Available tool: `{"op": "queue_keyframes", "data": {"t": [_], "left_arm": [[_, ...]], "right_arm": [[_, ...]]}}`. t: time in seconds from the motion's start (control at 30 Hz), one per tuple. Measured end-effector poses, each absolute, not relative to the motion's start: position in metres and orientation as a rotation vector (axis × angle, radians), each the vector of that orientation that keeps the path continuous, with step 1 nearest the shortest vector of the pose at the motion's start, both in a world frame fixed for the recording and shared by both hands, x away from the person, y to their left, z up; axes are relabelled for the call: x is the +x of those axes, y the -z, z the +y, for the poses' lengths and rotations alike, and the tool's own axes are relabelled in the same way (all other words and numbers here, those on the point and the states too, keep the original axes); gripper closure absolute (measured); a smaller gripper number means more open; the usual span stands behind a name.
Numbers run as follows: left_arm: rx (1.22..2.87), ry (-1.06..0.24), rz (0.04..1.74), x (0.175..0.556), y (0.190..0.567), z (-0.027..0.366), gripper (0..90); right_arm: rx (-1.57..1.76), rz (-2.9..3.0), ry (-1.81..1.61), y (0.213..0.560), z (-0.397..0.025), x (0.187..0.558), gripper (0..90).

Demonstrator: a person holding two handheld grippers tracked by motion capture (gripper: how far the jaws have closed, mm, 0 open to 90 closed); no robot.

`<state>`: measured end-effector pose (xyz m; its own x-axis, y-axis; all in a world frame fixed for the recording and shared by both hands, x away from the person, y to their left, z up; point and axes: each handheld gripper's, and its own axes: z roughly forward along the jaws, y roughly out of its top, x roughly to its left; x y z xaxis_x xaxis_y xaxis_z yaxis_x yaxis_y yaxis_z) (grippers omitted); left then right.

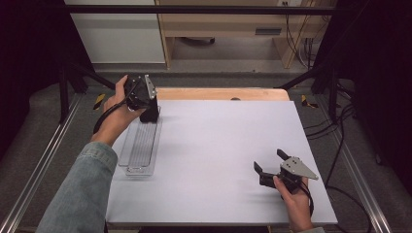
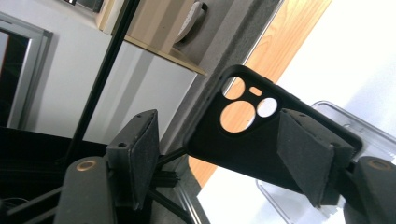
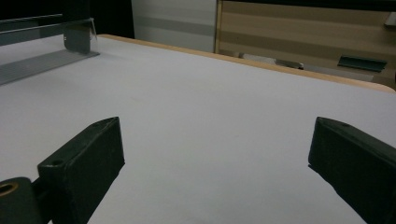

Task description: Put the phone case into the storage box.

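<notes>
Holding black phone case over far end of clear tray | left gripper fingers apart, case resting against one pad | tray interior bare | right gripper fingers wide apart above white bench

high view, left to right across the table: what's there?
Clear tray → left gripper at the tray's far end, a black phone case against one of its pads → bare white tabletop → right gripper, jaws apart, empty.
</notes>
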<state>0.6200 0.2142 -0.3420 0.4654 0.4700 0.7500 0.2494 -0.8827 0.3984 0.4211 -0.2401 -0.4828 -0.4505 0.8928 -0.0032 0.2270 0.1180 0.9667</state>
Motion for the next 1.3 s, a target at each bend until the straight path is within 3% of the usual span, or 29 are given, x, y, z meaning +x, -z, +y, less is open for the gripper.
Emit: {"op": "queue_keyframes", "data": {"t": [0.63, 0.9, 1.3], "left_arm": [[2.426, -1.317, 0.748, 0.609, 0.350, 0.218, 16.4], [2.373, -1.210, 0.827, 0.604, 0.352, 0.217, 9.7], [2.315, -1.101, 0.839, 0.592, 0.355, 0.207, 7.7]], "right_arm": [[1.086, 1.777, -1.373, 0.483, -0.239, 0.422, 3.7], [1.081, 1.772, -1.380, 0.482, -0.241, 0.422, 3.2], [1.083, 1.768, -1.384, 0.482, -0.240, 0.422, 4.0]]}}
